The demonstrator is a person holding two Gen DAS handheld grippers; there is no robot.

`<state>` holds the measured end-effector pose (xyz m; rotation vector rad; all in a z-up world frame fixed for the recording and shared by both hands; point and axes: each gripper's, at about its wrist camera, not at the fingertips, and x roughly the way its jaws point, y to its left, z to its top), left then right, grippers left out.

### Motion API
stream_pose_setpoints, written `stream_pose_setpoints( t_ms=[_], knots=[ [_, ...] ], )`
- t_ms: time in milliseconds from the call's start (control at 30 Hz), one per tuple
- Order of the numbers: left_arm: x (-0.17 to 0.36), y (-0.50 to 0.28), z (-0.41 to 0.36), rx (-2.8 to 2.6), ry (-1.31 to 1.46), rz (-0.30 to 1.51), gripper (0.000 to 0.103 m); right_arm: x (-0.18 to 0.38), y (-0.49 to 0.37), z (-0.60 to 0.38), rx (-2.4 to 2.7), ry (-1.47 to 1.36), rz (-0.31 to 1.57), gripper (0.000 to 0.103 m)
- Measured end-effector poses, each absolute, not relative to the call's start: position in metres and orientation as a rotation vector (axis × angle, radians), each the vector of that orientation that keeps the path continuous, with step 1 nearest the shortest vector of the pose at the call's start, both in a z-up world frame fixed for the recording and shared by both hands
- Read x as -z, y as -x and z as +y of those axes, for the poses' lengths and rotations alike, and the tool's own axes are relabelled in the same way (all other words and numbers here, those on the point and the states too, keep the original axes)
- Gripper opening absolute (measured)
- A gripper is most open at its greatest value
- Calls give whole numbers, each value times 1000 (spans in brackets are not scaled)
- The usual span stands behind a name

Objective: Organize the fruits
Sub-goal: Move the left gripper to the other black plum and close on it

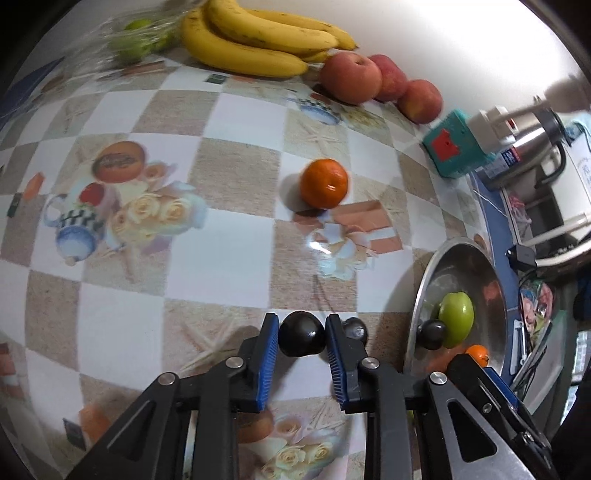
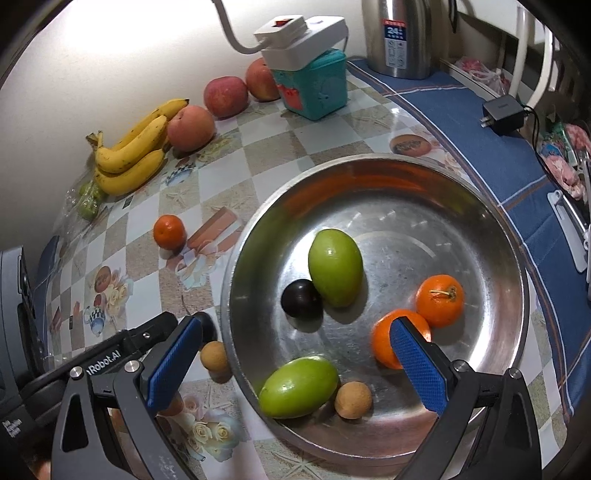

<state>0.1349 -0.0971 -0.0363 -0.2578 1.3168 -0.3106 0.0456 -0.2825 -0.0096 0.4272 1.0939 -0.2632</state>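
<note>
Writing: the steel flask (image 2: 400,35) at 12 o'clock carried a blue label reading "24"; its smaller print was too small to read. The black gripper arm at 8 o'clock in the right wrist view read "Robot.AI".
Materials: the table (image 1: 110,314) wore a glossy checked covering printed with teapots, roses and starfish. The bowl (image 2: 491,229) was round, shallow, scratched metal. A teal plastic box (image 2: 317,88) carried a white power strip (image 2: 299,31).
Bowl count: two smooth oval green fruits (image 2: 335,272), two oranges (image 2: 439,301), one dark plum (image 2: 301,298) touching the upper green fruit, one rough tan longan (image 2: 352,400).
Table count: one orange (image 1: 323,182) at the middle, a second longan (image 2: 214,355) just outside the bowl rim at 8 o'clock, three yellow bananas (image 1: 255,40) and three apples (image 1: 350,77) along the wall at 12 to 1 o'clock, bagged green fruit (image 1: 133,37) at 11 o'clock.
Left gripper (image 1: 301,341): blue ribbed fingers (image 1: 269,365) were clenched on a glossy black plum (image 1: 301,338) low over the table, left of the bowl; another dark round fruit (image 1: 355,329) sat just beside the right finger.
Right gripper (image 2: 295,365): fingers were spread wide over the bowl, grasping nothing.
</note>
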Motion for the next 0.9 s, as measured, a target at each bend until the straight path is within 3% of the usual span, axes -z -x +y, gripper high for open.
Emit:
stream_pose_setpoints(
  t_ms=[400, 500, 567, 767, 900],
  knots=[
    [24, -129, -34, 113, 303, 1344, 28, -6, -49, -251, 119, -361, 1033, 100],
    [18, -125, -23, 112, 331, 1333, 28, -6, -51, -239, 75, -333, 1037, 89],
    [14, -124, -19, 116, 345, 1325, 28, -2, -53, -231, 49, -315, 1060, 75],
    [7, -124, -15, 129, 368, 1310, 28, 9, -56, -218, -19, -306, 1110, 51],
    [7, -123, -13, 137, 376, 1310, 28, 13, -59, -207, -47, -277, 1130, 47]
  ],
)
